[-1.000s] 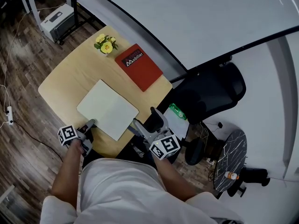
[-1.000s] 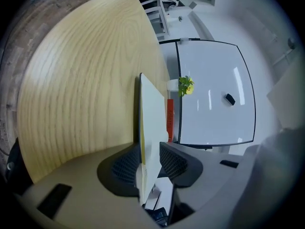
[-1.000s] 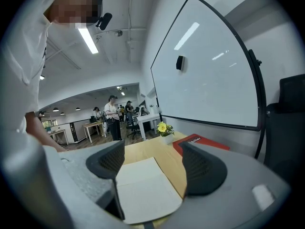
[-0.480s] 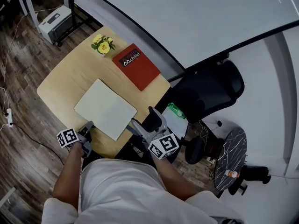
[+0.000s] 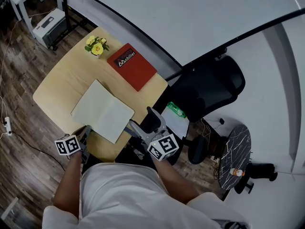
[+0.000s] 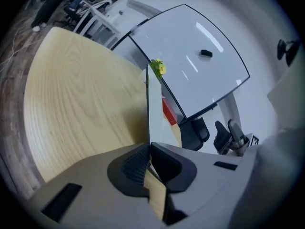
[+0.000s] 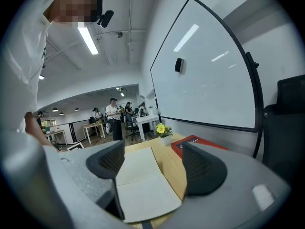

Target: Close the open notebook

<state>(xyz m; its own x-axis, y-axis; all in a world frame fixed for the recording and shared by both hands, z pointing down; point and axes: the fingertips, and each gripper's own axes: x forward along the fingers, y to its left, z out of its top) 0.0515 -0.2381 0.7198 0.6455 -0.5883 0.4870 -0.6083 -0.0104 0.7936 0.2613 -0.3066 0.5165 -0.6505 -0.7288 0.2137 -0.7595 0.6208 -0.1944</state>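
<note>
An open notebook with blank cream pages lies on the wooden table. My left gripper is at its near left corner and is shut on the edge of the left leaf. In the left gripper view that leaf runs edge-on up from between the closed jaws of the left gripper. The right gripper hovers open off the notebook's near right corner. In the right gripper view the notebook lies beyond the spread jaws of the right gripper, untouched.
A red book and a small pot of yellow flowers stand at the table's far side. A whiteboard stands behind the table. A black office chair and a green bottle are to the right.
The left gripper's marker cube has rolled and shifted slightly towards me while it stays at the notebook's near left corner. The right gripper has stayed put.
</note>
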